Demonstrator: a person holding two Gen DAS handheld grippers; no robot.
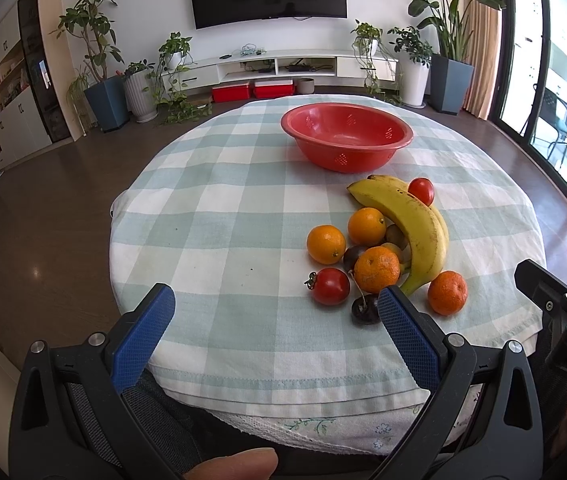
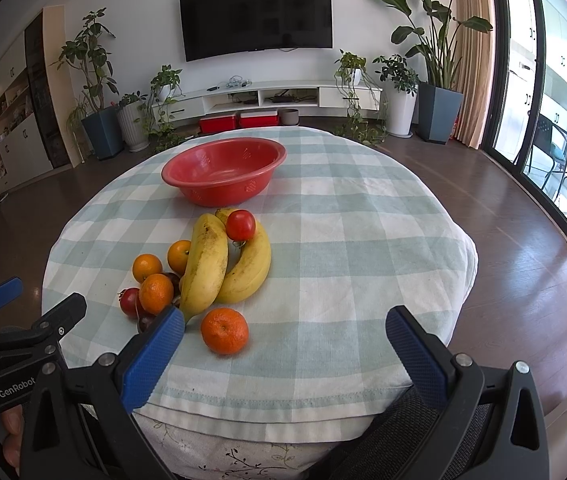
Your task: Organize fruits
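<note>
Both grippers (image 1: 276,307) (image 2: 285,328) agape — fruit pile (image 2: 203,272) untouched.

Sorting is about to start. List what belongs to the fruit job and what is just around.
Job:
bananas
oranges
tomatoes
dark plums
red bowl
left tool, open
right tool, open

Just around:
checked tablecloth
television
potted plants
red boxes

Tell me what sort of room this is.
Most likely a home living room: a wall-mounted TV over a low media shelf, potted plants along the wall, and a round table in a checked cloth.
</note>
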